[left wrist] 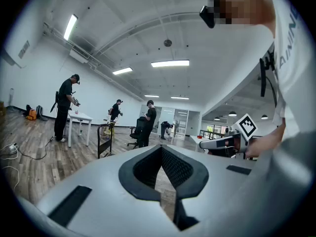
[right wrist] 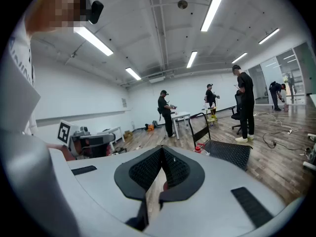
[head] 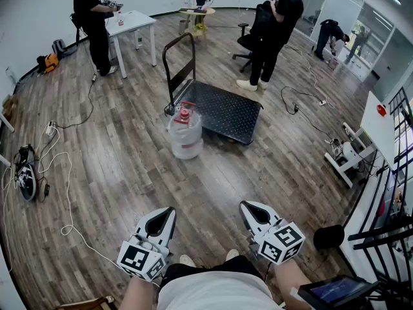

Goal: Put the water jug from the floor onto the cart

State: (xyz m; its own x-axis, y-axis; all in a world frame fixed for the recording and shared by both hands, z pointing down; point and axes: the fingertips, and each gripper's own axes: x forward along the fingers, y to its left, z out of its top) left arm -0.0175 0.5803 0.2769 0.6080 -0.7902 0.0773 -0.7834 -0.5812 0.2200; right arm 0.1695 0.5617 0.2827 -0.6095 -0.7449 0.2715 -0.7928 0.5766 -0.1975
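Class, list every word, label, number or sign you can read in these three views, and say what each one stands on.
"AININ": dark letters on the person's white shirt, both ends cut off.
Black-and-white square markers, left cube and right cube: patterns only, no words.
Red label on the clear plastic water jug: too small to read.
Red round sign on the white board: too small to read.

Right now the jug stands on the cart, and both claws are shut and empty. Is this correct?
No. The jug stands on the floor beside the cart, not on it, as the head view shows. The rest is correct: the left claw and the right claw are shut and empty.
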